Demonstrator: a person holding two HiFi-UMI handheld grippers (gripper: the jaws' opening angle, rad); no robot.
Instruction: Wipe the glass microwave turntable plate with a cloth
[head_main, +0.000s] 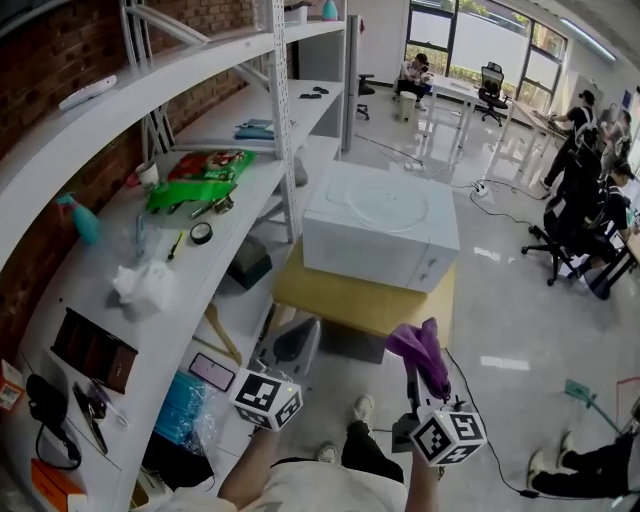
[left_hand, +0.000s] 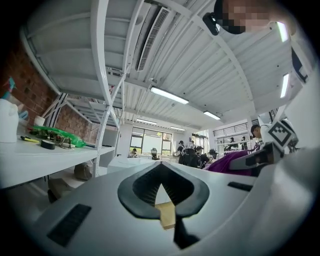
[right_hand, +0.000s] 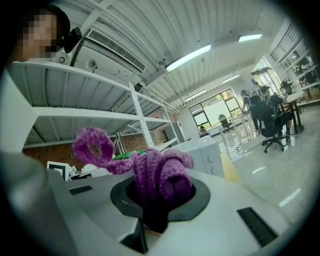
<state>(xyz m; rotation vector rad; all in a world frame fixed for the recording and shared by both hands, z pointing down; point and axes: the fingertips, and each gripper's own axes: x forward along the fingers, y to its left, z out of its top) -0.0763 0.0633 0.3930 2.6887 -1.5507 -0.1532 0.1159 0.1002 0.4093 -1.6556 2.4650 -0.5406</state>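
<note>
Approach looks like the current step: right gripper (head_main: 412, 372) jaws clamp the purple cloth (head_main: 421, 350), left gripper (head_main: 298, 335) jaws sit pressed together and empty, and the glass turntable plate (head_main: 385, 203) atop the microwave (head_main: 400, 255) at twelve o'clock needs reaching.

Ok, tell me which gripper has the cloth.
The right gripper: its jaws are shut on the purple cloth. The left gripper holds nothing.

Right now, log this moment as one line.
phase: pre-wipe | left gripper: shut, empty | right gripper: shut on purple cloth | glass plate: atop microwave, untouched
</note>
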